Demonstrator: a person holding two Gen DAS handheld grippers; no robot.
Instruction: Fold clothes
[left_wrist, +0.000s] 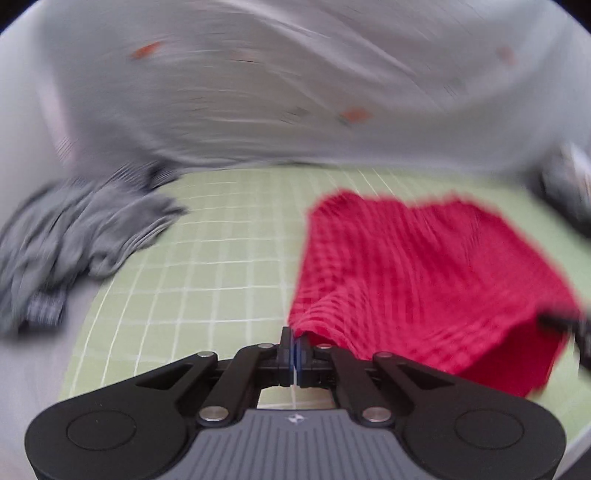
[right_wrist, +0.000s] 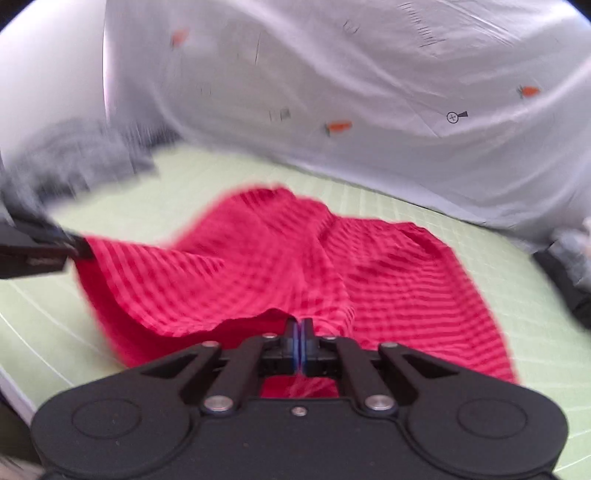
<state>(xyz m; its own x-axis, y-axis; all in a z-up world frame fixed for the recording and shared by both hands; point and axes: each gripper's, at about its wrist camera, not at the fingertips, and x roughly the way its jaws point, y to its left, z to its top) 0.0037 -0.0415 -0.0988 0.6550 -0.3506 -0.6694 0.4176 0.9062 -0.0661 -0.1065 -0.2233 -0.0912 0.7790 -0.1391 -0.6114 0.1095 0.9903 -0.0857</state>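
Observation:
A red striped cloth (left_wrist: 417, 273) lies partly lifted over a green grid mat (left_wrist: 221, 258). My left gripper (left_wrist: 295, 341) is shut on its near left corner. In the right wrist view the red cloth (right_wrist: 295, 258) spreads ahead, and my right gripper (right_wrist: 300, 332) is shut on its near edge. The left gripper (right_wrist: 79, 245) shows at the left of that view, pinching the cloth's far left corner. The right gripper's fingers (left_wrist: 557, 321) show dimly at the right edge of the left wrist view. Both views are blurred by motion.
A crumpled grey garment (left_wrist: 74, 243) lies at the mat's left, also seen blurred in the right wrist view (right_wrist: 81, 158). A white sheet with small orange prints (right_wrist: 369, 92) drapes behind the mat. A dark object (right_wrist: 569, 280) sits at the far right.

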